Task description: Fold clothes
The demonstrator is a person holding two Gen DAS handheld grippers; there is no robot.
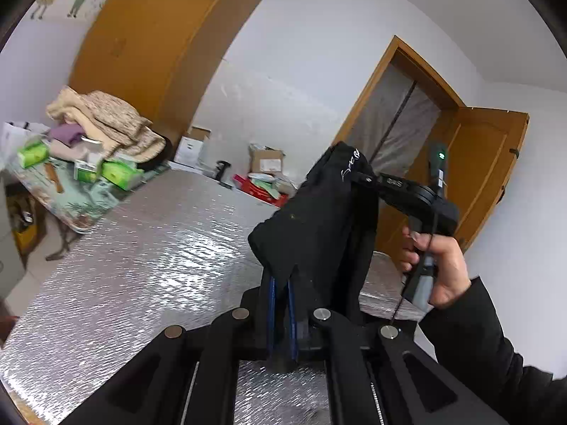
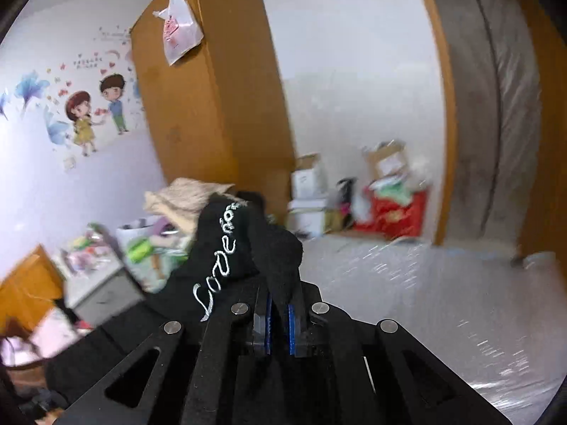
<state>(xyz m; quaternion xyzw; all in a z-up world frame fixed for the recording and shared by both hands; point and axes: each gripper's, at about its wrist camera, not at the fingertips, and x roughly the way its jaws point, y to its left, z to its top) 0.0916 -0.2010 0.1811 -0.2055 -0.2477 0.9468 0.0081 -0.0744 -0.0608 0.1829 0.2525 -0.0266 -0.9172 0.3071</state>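
Note:
A black garment [image 1: 319, 226] with white script lettering hangs in the air above the silver foil-covered table [image 1: 141, 265]. My left gripper [image 1: 281, 283] is shut on its lower edge, the cloth pinched between the blue pads. In the left wrist view my right gripper [image 1: 365, 177] bites the garment's upper corner, held by a person's hand [image 1: 439, 265]. The right wrist view shows my right gripper [image 2: 280, 301] shut on a fold of the same black garment [image 2: 234, 248], which drapes over to the left. The view there is blurred.
A pile of beige and purple clothes [image 1: 106, 124] and green tissue packs [image 1: 117, 173] sit on a side table at the left. Cardboard boxes and a red box [image 2: 389, 212] stand by the far wall. A wooden wardrobe [image 2: 212, 88] and an open door [image 1: 489, 170] stand behind.

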